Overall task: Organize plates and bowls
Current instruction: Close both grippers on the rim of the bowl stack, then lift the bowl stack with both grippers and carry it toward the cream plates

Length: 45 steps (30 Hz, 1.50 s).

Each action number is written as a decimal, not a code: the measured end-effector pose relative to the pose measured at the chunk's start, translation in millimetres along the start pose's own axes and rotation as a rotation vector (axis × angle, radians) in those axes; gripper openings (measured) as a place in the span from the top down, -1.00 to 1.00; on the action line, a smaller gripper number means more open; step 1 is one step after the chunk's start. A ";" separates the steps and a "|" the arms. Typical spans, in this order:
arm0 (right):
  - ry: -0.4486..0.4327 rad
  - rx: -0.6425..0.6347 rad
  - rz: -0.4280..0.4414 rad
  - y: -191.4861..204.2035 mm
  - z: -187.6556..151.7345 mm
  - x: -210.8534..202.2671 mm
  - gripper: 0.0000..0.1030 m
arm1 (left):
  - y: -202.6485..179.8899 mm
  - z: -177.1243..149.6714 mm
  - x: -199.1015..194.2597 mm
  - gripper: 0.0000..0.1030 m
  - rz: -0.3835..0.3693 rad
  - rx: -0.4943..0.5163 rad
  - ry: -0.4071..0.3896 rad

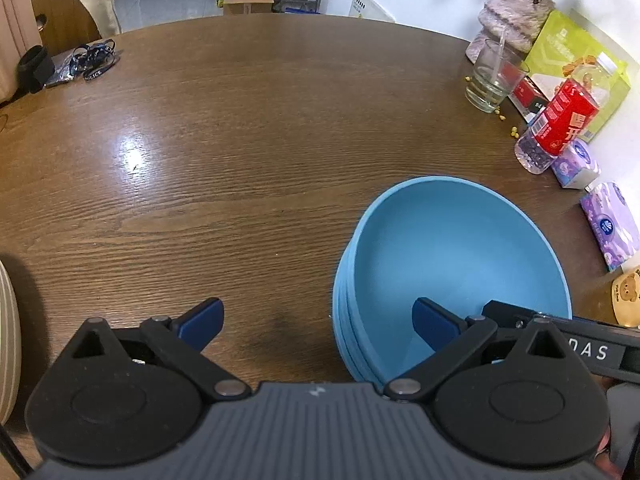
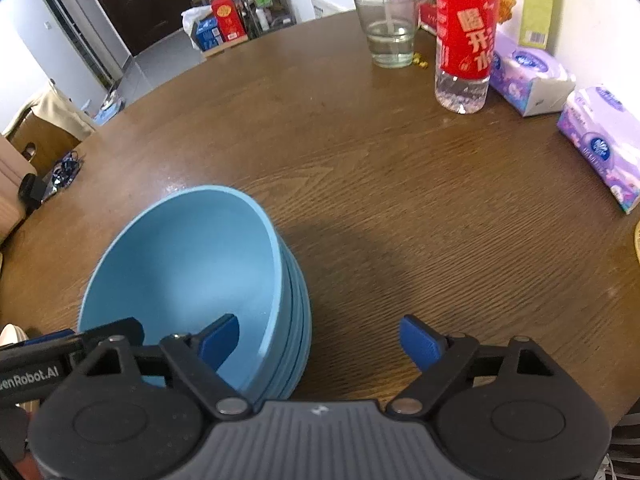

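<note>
Several nested blue bowls (image 1: 452,248) stand as one stack on the brown wooden table (image 1: 240,140). In the left wrist view my left gripper (image 1: 316,316) is open and straddles the stack's near left rim, with one blue fingertip (image 1: 432,320) over the top bowl's inside and the other over bare table. In the right wrist view the same stack (image 2: 180,260) lies at the left. My right gripper (image 2: 320,330) is open across its near right rim, one fingertip (image 2: 220,340) inside the bowl and the other outside. No pad presses on the bowls.
A water glass (image 2: 390,28), a red-labelled bottle (image 2: 464,40) and purple tissue packs (image 2: 604,140) line the table's right side. A dark lanyard (image 1: 92,58) lies at the far left. A beige striped dish (image 1: 8,340) shows at the left edge.
</note>
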State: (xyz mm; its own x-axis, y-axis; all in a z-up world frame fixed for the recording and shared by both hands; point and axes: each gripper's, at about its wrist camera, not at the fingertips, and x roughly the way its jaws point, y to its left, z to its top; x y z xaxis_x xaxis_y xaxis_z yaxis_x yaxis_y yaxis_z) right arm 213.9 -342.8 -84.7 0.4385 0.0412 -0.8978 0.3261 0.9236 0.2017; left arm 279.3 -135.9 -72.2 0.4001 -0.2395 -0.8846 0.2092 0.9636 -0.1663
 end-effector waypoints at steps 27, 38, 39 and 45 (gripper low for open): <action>0.107 0.079 0.192 -8.9 9.0 35.5 0.19 | 16.2 6.3 35.9 0.09 -0.155 -0.141 0.145; 0.097 0.095 0.220 -11.2 7.1 34.2 0.30 | 9.9 6.4 37.9 0.25 -0.185 -0.146 0.148; 0.096 0.094 0.221 -11.5 6.7 33.2 0.31 | 10.2 5.9 37.2 0.25 -0.185 -0.148 0.146; 0.076 0.075 0.227 -7.1 5.5 25.9 0.31 | 13.9 2.2 27.9 0.25 -0.186 -0.151 0.117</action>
State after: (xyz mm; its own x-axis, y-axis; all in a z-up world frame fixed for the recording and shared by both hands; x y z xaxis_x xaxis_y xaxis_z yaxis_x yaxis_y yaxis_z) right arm 227.7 -350.3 -107.2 0.4442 0.2756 -0.8525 0.2891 0.8566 0.4275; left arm 295.3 -129.5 -98.2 0.2591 -0.4076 -0.8756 0.1304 0.9131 -0.3864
